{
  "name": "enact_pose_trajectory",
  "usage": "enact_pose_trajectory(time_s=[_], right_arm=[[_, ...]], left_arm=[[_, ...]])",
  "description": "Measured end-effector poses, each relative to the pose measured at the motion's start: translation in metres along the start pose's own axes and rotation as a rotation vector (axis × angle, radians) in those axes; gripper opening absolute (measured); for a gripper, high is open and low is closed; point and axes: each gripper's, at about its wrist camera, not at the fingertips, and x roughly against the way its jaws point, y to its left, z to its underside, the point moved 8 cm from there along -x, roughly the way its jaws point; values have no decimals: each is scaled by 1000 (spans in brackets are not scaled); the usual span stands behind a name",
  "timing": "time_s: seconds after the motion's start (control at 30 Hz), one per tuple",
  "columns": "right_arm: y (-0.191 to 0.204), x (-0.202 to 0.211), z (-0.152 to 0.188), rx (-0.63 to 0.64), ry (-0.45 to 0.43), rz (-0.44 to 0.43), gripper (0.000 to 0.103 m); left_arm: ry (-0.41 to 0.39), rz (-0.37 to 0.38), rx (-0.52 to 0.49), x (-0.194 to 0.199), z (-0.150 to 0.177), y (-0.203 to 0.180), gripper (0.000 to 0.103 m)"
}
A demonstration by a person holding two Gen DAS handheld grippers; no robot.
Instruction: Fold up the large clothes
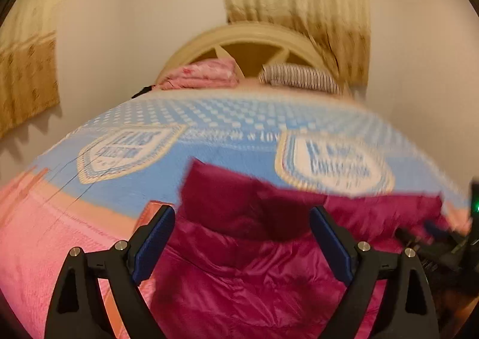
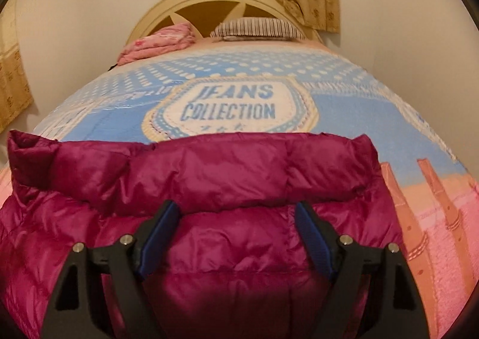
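My left gripper point(image 1: 242, 237) and right gripper point(image 2: 238, 231) both gaped wide, holding nothing, just above the magenta puffer jacket point(image 2: 209, 177), which lay on the blue-and-pink blanket point(image 2: 374, 117) near the bed's foot.

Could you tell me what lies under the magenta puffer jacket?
The magenta puffer jacket lies on a bedspread, blue with a "JEANS COLLECTION" badge, pink nearer the camera. Whatever the jacket covers is hidden.
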Motion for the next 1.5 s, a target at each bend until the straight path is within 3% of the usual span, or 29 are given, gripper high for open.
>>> enact_pose_trajectory(time_s=[0.1, 0.23, 0.7, 1.5], right_arm=[[1, -1, 1, 16, -10, 16, 83], [-4, -7, 5, -9, 7, 10, 83], [-4, -21, 14, -18, 58, 9, 85], [2, -40, 24, 30, 148, 59, 90]], left_arm=[[49, -44, -42, -26, 11, -9, 92], [118, -83, 4, -51, 31, 3, 92], [237, -84, 34, -78, 62, 8, 97], [274, -99, 29, -86, 67, 9, 99]])
